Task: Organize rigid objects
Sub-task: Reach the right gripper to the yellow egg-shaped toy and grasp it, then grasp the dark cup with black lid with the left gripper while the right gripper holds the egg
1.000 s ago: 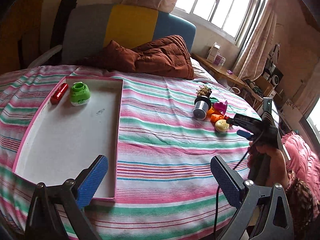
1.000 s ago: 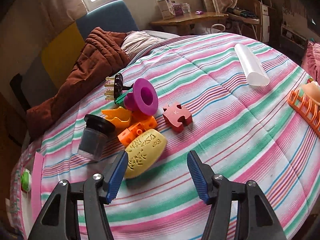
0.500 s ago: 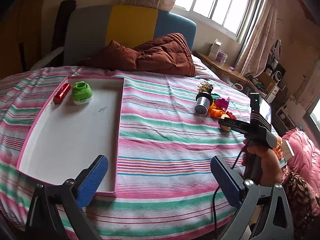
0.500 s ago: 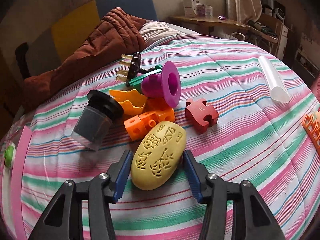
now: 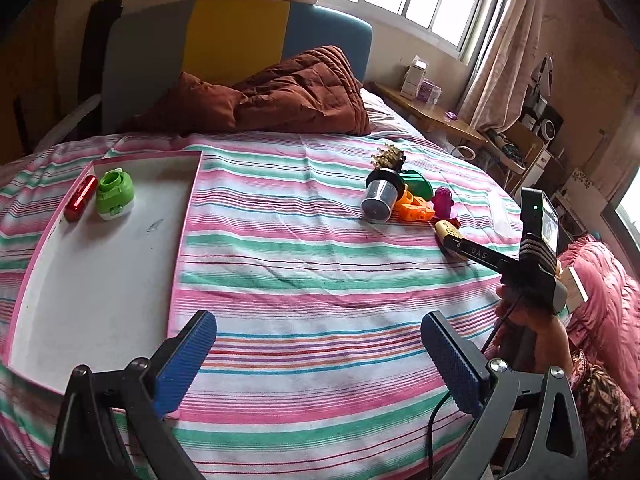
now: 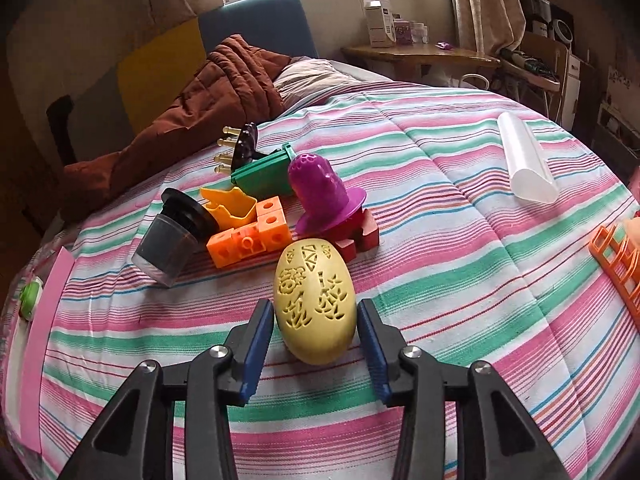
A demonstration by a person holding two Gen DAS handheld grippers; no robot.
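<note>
My right gripper (image 6: 316, 320) is shut on a carved yellow egg (image 6: 315, 300), both blue pads against its sides, just above the striped bed. Behind it lies a pile: orange cube blocks (image 6: 248, 236), a purple cup (image 6: 324, 196), a red puzzle piece (image 6: 362, 236), a dark jar (image 6: 172, 236), a yellow piece (image 6: 228, 208), a green block (image 6: 262, 174). In the left wrist view the right gripper (image 5: 452, 240) holds the egg (image 5: 446, 229) at the right. My left gripper (image 5: 320, 356) is open and empty over the bed's near edge. A pink-rimmed white tray (image 5: 182, 236) holds a green object (image 5: 115, 193) and a red cylinder (image 5: 81, 197).
A brown quilt (image 5: 280, 100) lies at the headboard. A clear cylinder (image 6: 524, 164) lies on the bed at right, an orange rack (image 6: 616, 260) at the far right edge. A wooden side table (image 6: 420, 54) stands beyond the bed.
My right gripper moved forward around the yellow egg and closed on it; the egg now stands upright between the pads. The purple cup tipped mouth-down. The left gripper barely moved.
</note>
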